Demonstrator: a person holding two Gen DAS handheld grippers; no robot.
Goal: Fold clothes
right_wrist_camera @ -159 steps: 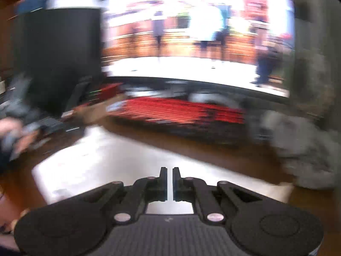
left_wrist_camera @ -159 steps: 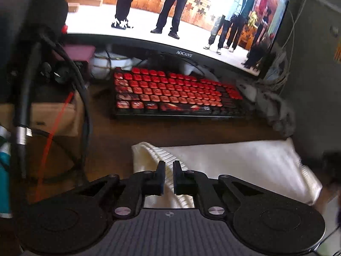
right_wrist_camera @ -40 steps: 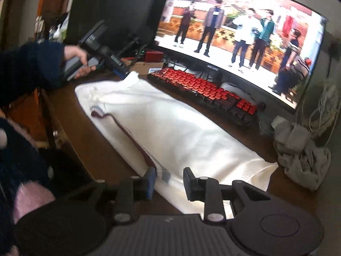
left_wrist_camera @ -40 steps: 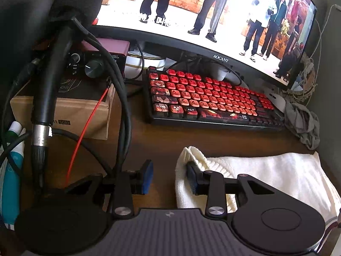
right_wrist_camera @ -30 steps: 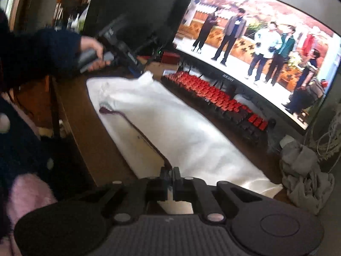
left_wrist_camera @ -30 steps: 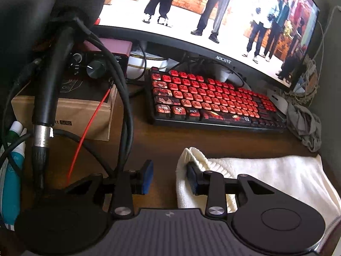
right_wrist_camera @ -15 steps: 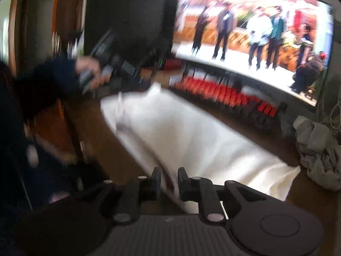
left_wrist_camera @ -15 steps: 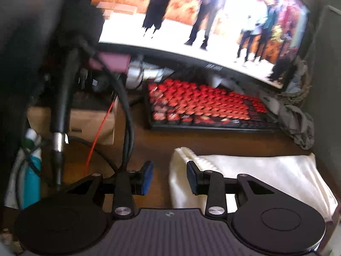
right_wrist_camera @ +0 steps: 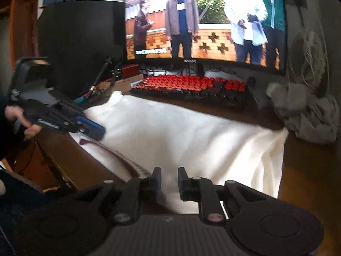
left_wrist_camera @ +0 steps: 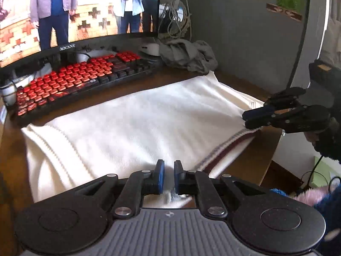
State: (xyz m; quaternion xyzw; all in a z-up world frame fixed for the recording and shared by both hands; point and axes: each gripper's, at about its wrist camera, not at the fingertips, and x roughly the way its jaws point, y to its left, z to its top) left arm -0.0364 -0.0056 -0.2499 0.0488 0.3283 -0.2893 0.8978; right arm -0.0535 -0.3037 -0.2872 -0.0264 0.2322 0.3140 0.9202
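Treat the white knit sweater [left_wrist_camera: 149,117] as soft, limp and light. Expect sag between any two held points, stretch under pull, and no kept shape once lifted.

Find it spread flat on the desk [left_wrist_camera: 245,166], lengthwise along the near edge, reaching from near the left edge to the right edge. Note the dark red striped band [left_wrist_camera: 223,149] along the near side, ending at the near right corner of the desk. Note the ribbed edge [left_wrist_camera: 55,149] at the left end. Note stacked cloth edges at the right end; cannot tell whether a fold or only front and back layers.

Take hold at corners and edges, on band or ribbing, for doubled and firmer cloth. Avoid pinching the open middle, to prevent bunching and lifting one layer alone. Grip deep enough to catch every layer and guard against slip from shallow pads. Keep both holds level to prevent twist across the span.

Read the left gripper [left_wrist_camera: 169,177] as clenched on a pinch of sweater beside the striped band, with a sliver of cloth between the narrow-set pads. Read the right gripper [right_wrist_camera: 169,179] as narrowly parted over cloth at the right end; cannot tell whether grasping or merely resting.

Mind the red-keyed keyboard [left_wrist_camera: 74,79] just beyond the far side of the sweater, the monitor [left_wrist_camera: 64,10] behind, and the crumpled grey cloth [left_wrist_camera: 187,57] toward the far right corner, close to the sweater.
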